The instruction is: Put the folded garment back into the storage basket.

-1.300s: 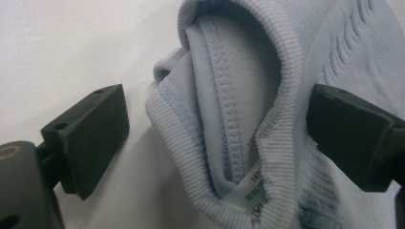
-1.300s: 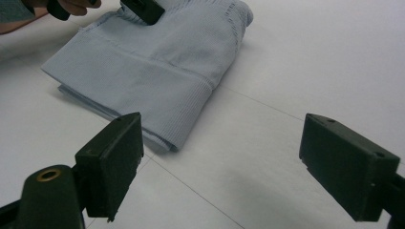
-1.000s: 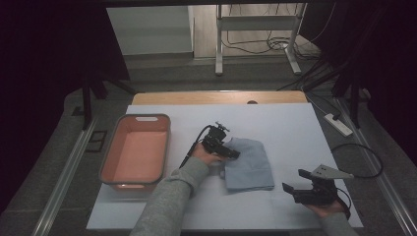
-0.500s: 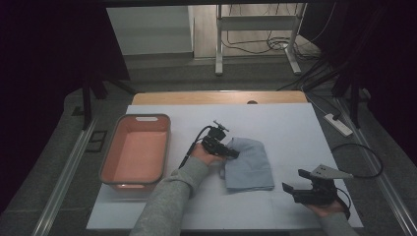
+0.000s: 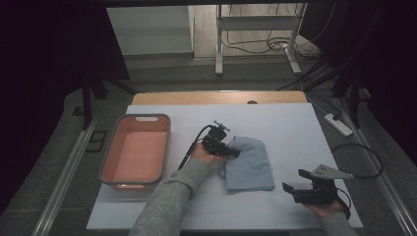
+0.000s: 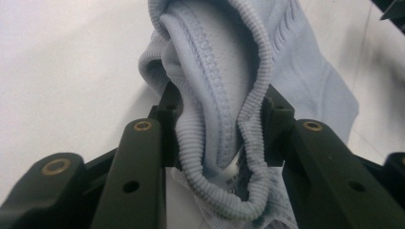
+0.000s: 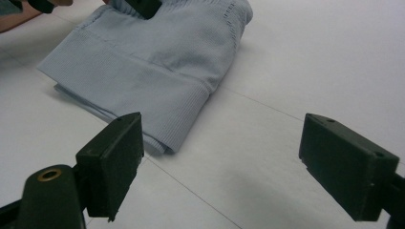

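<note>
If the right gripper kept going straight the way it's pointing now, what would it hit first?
Most likely the folded light blue garment. The right gripper is open and aimed toward its ribbed hem, with bare white table between. Depth is unclear, so it might skim the nearest corner.

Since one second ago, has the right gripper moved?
No. The right gripper stays near the table's front right corner, clear of the blue cloth.

Room: dark on both sides and at the near edge in the high view; only the floor past the far edge of the table [image 5: 295,123] is bright.
Table: evenly lit, pale, no glare.
Shadows: soft and grey beside the cloth [image 7: 143,71] and at the right in the left gripper view.
Focus: the cloth ribs look sharp up close; the near jaws look a bit soft.
High view: grainy, dim.
</note>
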The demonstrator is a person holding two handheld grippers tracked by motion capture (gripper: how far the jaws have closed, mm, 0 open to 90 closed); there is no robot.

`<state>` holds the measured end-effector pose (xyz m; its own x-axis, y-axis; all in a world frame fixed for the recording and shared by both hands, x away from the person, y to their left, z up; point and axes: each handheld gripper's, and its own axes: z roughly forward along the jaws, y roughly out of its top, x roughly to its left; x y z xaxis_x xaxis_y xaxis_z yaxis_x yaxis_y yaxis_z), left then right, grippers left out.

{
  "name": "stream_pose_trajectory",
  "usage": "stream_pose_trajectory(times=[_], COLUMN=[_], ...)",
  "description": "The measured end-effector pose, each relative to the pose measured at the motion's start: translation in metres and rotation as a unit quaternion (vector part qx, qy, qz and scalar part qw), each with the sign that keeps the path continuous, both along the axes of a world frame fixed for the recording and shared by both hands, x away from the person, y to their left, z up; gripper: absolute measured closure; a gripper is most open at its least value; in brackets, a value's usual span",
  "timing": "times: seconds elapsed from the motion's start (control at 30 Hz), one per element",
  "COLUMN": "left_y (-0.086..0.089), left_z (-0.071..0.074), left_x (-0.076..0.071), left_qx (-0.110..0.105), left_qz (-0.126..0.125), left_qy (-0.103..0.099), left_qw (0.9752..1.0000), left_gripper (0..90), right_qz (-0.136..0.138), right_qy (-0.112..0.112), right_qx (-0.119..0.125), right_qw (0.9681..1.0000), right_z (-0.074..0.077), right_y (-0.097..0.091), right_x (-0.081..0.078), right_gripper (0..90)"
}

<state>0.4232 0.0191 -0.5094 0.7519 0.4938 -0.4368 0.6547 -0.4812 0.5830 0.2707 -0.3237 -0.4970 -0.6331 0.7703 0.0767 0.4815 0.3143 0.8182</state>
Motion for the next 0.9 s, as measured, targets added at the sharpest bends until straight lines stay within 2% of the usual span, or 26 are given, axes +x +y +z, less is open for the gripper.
stream_pose_trajectory(times=[0.37, 0.9], left_y=[0.003, 0.01], left_z=[0.008, 0.028], left_x=[-0.007, -0.019], left_qx=[-0.019, -0.07], left_qz=[0.005, 0.002], left_qy=[-0.003, -0.012], left_qw=[0.9998, 0.9974], left_gripper=[62.3, 63.2], right_qz=[-0.003, -0.006], right_qy=[-0.003, -0.006], right_qx=[-0.001, -0.001], right_qw=[1.0, 1.0], right_z=[0.0, 0.001], right_y=[0.0, -0.001], right_x=[0.0, 0.0], right_gripper=[16.3, 16.5])
